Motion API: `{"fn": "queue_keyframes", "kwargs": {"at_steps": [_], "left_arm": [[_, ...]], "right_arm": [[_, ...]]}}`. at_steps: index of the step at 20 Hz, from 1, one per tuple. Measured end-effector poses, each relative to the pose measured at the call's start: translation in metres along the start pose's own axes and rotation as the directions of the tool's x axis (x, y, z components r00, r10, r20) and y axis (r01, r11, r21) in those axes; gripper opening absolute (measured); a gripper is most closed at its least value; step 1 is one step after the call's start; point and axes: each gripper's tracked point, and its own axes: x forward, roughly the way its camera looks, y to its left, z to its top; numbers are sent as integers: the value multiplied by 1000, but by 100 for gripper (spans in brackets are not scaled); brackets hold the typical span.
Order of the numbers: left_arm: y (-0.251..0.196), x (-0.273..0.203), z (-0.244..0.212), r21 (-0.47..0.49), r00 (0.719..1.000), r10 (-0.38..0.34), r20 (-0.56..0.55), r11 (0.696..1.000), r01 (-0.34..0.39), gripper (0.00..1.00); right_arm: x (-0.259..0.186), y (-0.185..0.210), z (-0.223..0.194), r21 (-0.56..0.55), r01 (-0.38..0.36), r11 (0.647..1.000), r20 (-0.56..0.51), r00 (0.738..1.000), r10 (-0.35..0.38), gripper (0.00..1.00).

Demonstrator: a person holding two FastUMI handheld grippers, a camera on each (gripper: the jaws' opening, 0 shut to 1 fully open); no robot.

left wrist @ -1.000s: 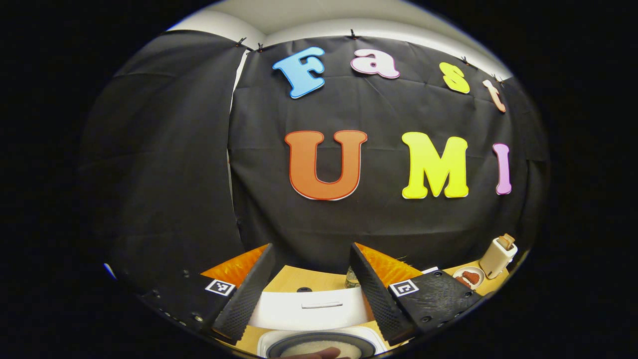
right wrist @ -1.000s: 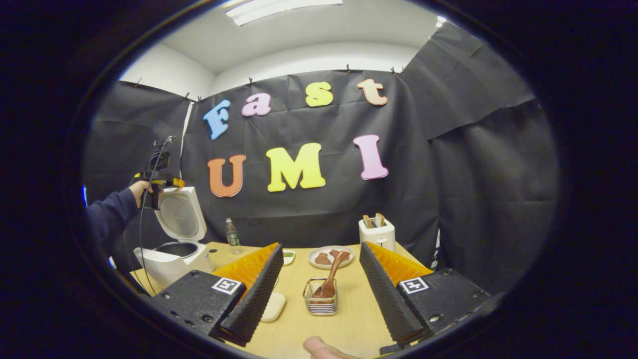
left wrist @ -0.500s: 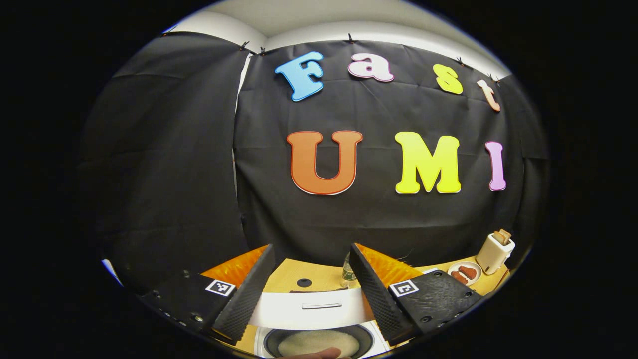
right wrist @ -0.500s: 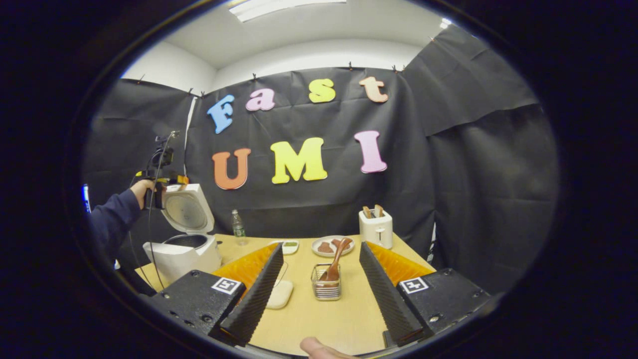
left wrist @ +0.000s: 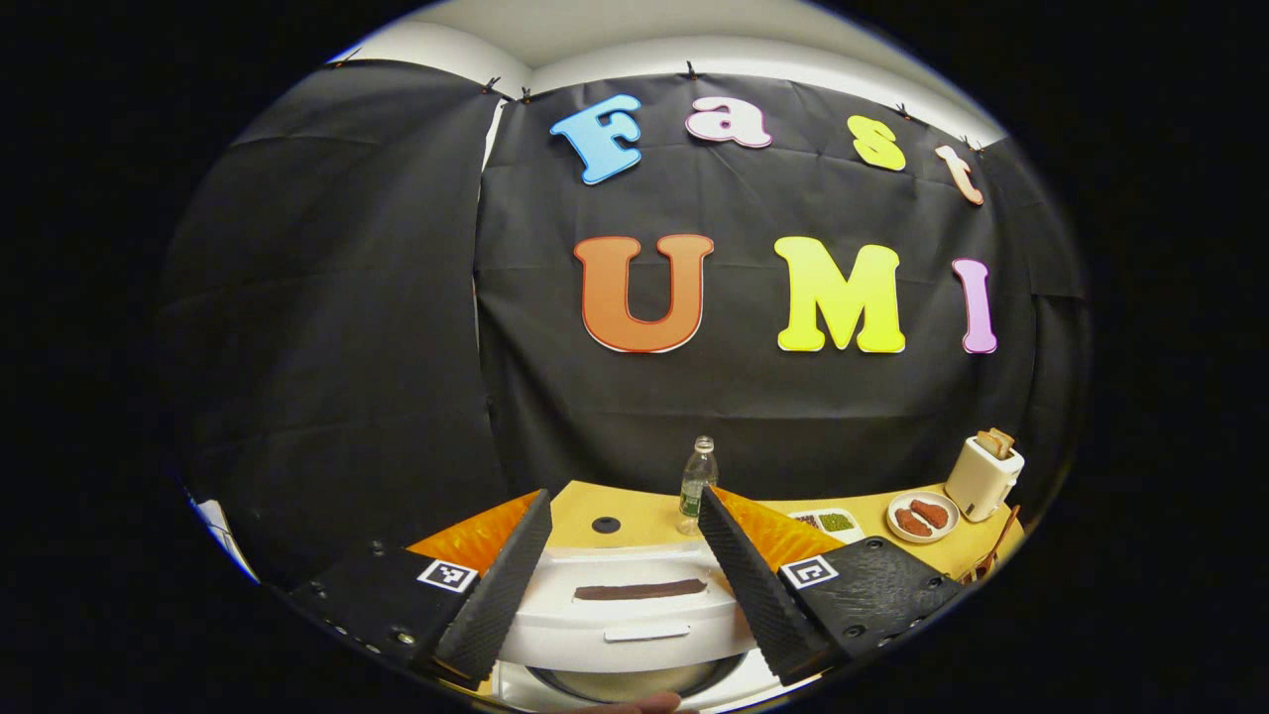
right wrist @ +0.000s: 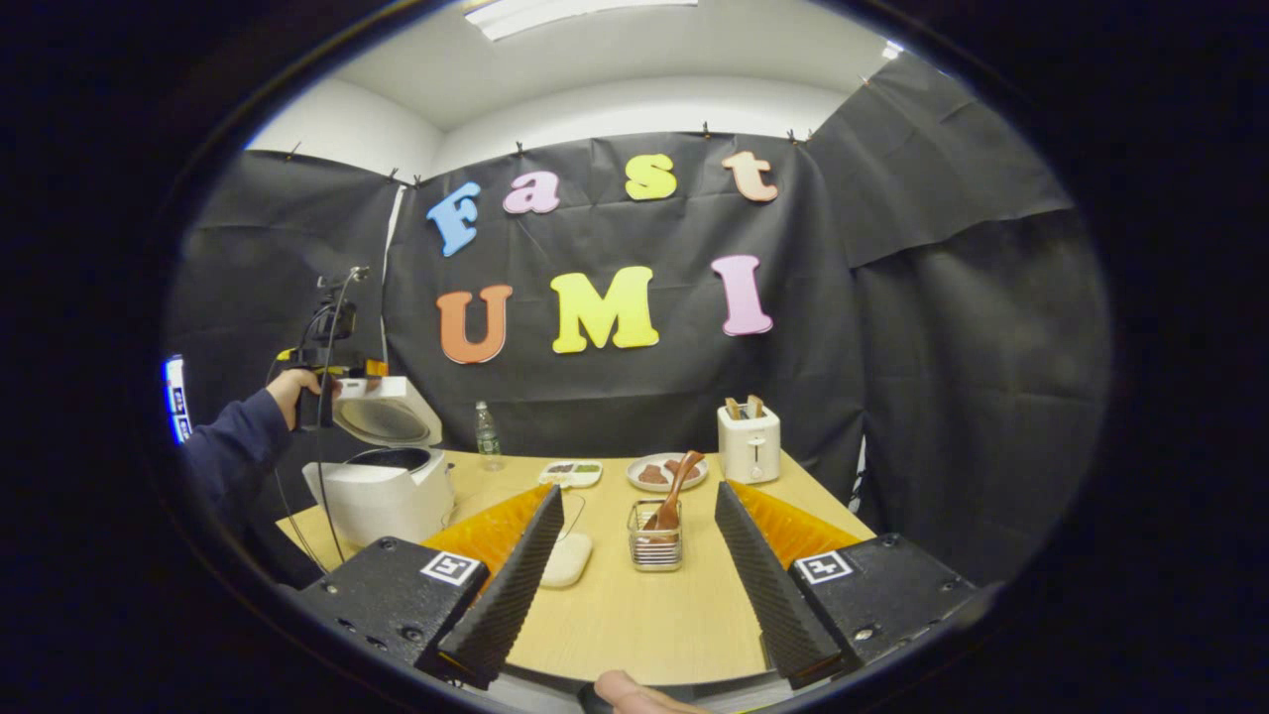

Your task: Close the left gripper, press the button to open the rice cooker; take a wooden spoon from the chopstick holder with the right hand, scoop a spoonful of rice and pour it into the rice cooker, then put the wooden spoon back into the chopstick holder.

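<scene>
The white rice cooker (right wrist: 382, 491) stands at the table's left end, its lid (right wrist: 387, 416) tilted about halfway down over the pot. My left gripper (right wrist: 332, 382), held by a hand (right wrist: 292, 387), rests against the lid's raised edge. In the left gripper view that gripper (left wrist: 623, 496) is open, with the lid's top (left wrist: 625, 600) and the inner pot's rim (left wrist: 625, 682) below its fingers. My right gripper (right wrist: 638, 491) is open and holds nothing. A wooden spoon (right wrist: 676, 486) stands in the wire chopstick holder (right wrist: 655, 547), a short way ahead of its fingers.
A white oval object (right wrist: 567, 560) lies left of the holder. Toward the back wall stand a water bottle (right wrist: 486, 434), a small dish of green food (right wrist: 570, 473), a plate of brown pieces (right wrist: 666, 473) and a toaster (right wrist: 749, 446). The wooden table (right wrist: 634, 625) has bare room before the holder.
The cooker's lid has swung down from upright to about half shut, with the left gripper following it. The right gripper has drawn back slightly from the holder.
</scene>
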Motion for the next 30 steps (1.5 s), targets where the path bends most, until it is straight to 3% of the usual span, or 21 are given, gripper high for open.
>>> {"fn": "queue_keyframes", "kwargs": {"at_steps": [11, 14, 22, 30], "left_arm": [[-7, -33, -69, -26, 984, -24, -176, 999, 20, 96], [-9, -34, -80, 10, 982, -41, -185, 999, 44, 96], [-8, -52, -131, 8, 927, -50, -373, 998, 57, 97], [-7, -74, -129, 17, 945, -55, -322, 998, 64, 97]], "right_arm": [[-34, 27, 12, -52, -1, 999, 38, 999, 3, 100], [-37, 29, 13, -56, 3, 998, 38, 999, 0, 100], [-52, 36, 22, -80, 12, 997, 58, 998, -8, 99], [-54, 45, 20, -82, 2, 997, 57, 998, 2, 99]]}}
